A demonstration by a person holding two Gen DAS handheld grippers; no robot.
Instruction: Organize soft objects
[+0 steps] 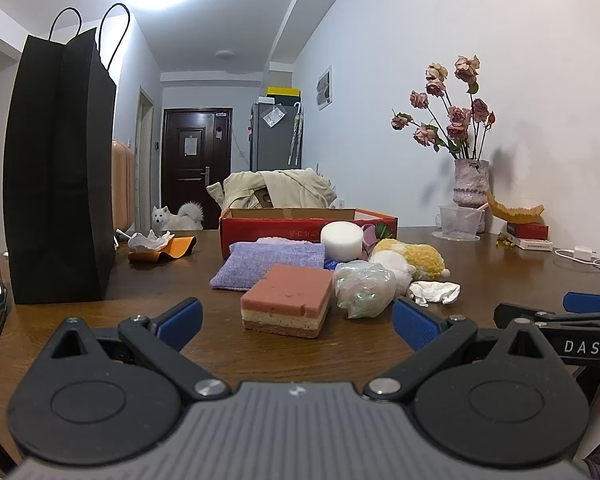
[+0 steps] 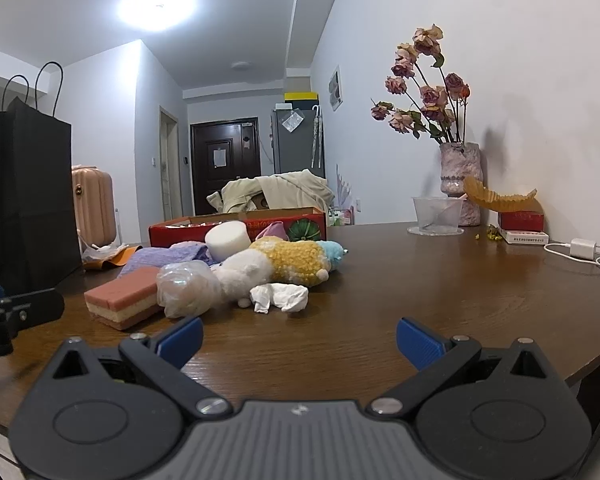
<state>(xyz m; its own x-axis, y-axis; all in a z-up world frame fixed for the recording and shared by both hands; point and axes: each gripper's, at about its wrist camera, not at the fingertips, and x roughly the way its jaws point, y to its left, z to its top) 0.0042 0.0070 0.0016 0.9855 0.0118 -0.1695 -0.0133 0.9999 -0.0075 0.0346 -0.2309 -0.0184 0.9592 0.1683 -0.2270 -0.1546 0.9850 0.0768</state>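
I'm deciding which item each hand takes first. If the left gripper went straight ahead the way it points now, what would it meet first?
Most likely the pink layered sponge: it lies on the table directly ahead, centred between the open fingers of the left gripper. The crumpled plastic bag sits just right of that line. Depth is hard to judge through the fisheye.

Both wrist views low over dark wooden table (image 1: pixel 80 344), facing down the room. Left view nearer the pink-and-cream layered sponge block (image 1: pixel 287 306); shared: sponge block (image 2: pixel 122 297), pile.

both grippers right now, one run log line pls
left gripper: open, empty | right gripper: open, empty | layered sponge: on table, ahead of left gripper | red box: behind pile
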